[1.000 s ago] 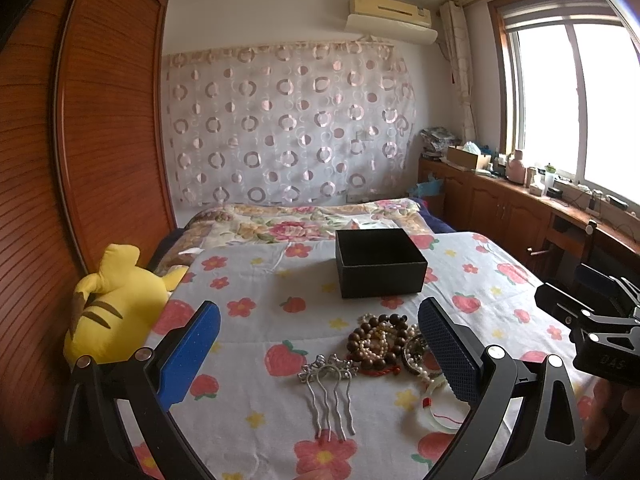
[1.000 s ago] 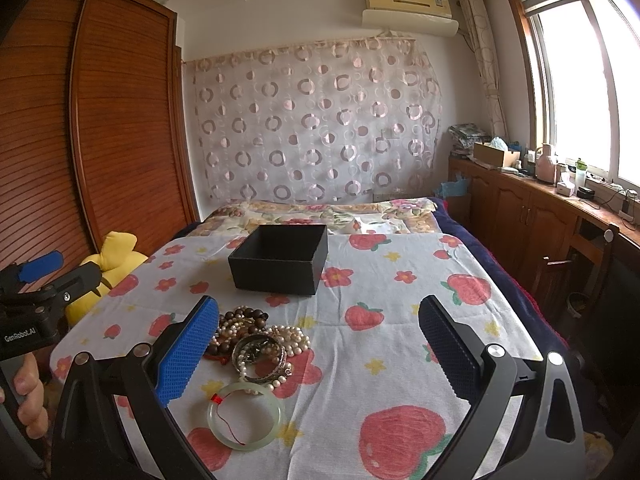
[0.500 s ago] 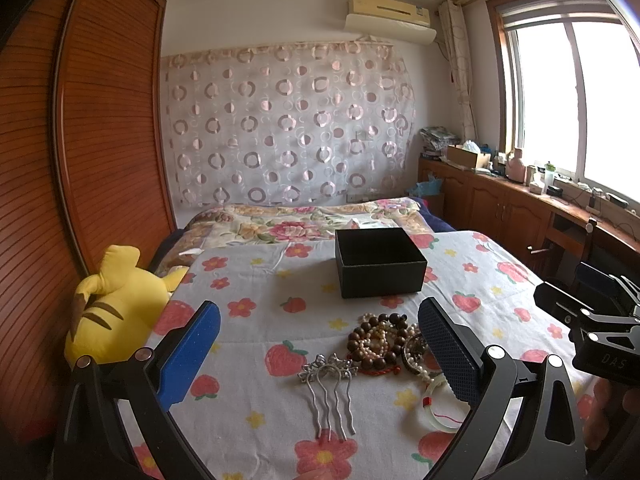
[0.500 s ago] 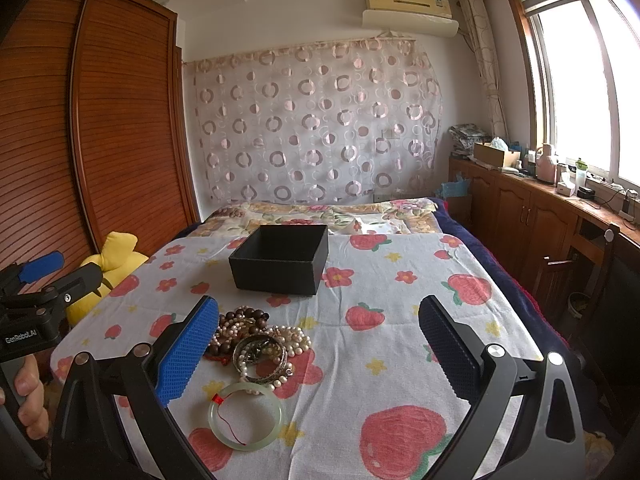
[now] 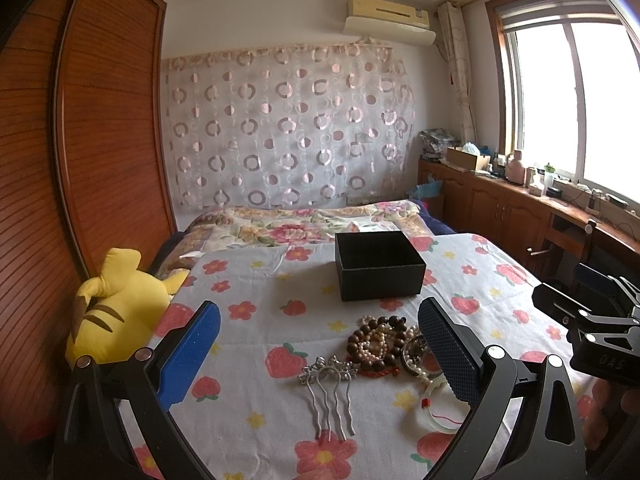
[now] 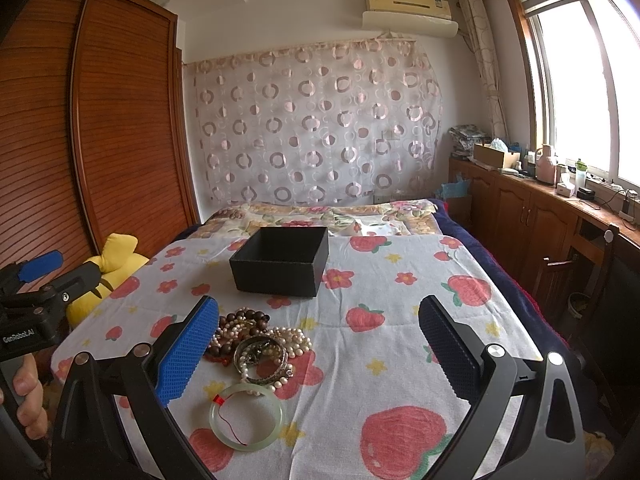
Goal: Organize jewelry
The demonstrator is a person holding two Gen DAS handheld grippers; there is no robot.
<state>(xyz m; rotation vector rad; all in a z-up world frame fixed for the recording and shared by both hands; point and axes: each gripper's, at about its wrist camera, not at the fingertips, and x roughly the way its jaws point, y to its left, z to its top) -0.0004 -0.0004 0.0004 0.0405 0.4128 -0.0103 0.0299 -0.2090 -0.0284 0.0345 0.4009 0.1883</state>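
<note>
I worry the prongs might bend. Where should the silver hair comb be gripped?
Grip the silver hair comb by its ornate crown, likely from above with the left gripper. It lies flat, prongs toward the camera, clear of the bead pile.

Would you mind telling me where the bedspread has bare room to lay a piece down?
Free: the stretch right of the black box and bead pile, toward the bed's edge; also between the hair comb and yellow plush toy. Crowded: the patch before the box, where beads, pearls and the jade bangle cluster.
</note>
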